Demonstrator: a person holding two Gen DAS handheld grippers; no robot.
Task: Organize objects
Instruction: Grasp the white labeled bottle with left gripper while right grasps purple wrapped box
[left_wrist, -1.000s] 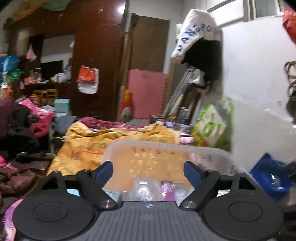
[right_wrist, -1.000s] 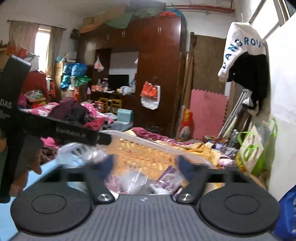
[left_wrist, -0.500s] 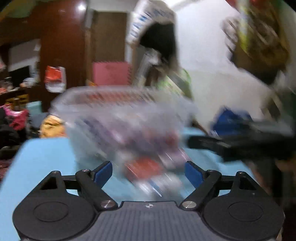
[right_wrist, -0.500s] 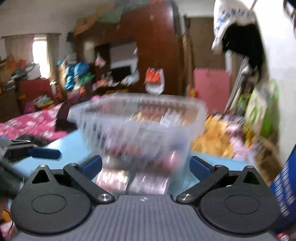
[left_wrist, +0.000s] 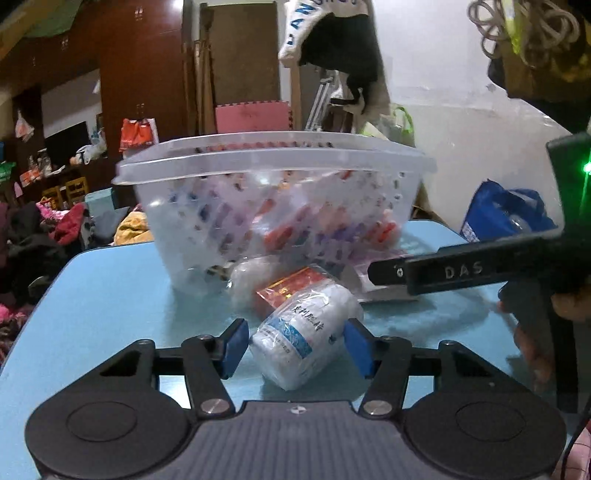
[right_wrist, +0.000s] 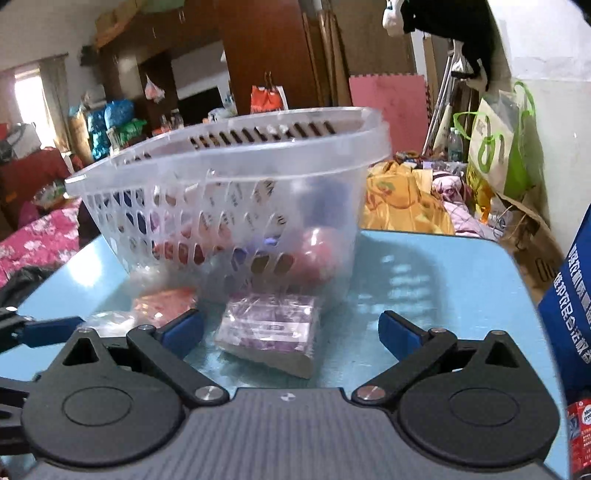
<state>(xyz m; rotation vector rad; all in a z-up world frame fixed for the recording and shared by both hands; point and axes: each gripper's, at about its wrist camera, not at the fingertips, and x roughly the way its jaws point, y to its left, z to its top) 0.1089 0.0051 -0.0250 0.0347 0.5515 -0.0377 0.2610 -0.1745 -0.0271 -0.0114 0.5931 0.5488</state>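
A white pill bottle (left_wrist: 306, 334), wrapped in clear plastic, is lying on its side on the light blue table (left_wrist: 103, 295), just in front of a clear plastic basket (left_wrist: 273, 192). The left gripper (left_wrist: 295, 345) is closing its jaws around this bottle. The right blue pad is sitting against the bottle's side, while the left pad is standing just beside it with a thin gap, so the grip is not complete. Behind the bottle, a red and gold packet (left_wrist: 291, 286) and a pale wrapped roll (left_wrist: 251, 277) are lying against the basket's wall.

The basket is standing upright on the table and is holding many small packaged items; I cannot tell what they are through the perforated wall.

On the other side, a purple packet in clear wrap (right_wrist: 269, 326) is lying flat on the table, touching the foot of the basket. The right gripper (right_wrist: 291, 330) is holding its jaws wide apart on both sides of this packet, and the pads are not touching it.

A blue bag (right_wrist: 569, 295) is standing at the table's right edge.
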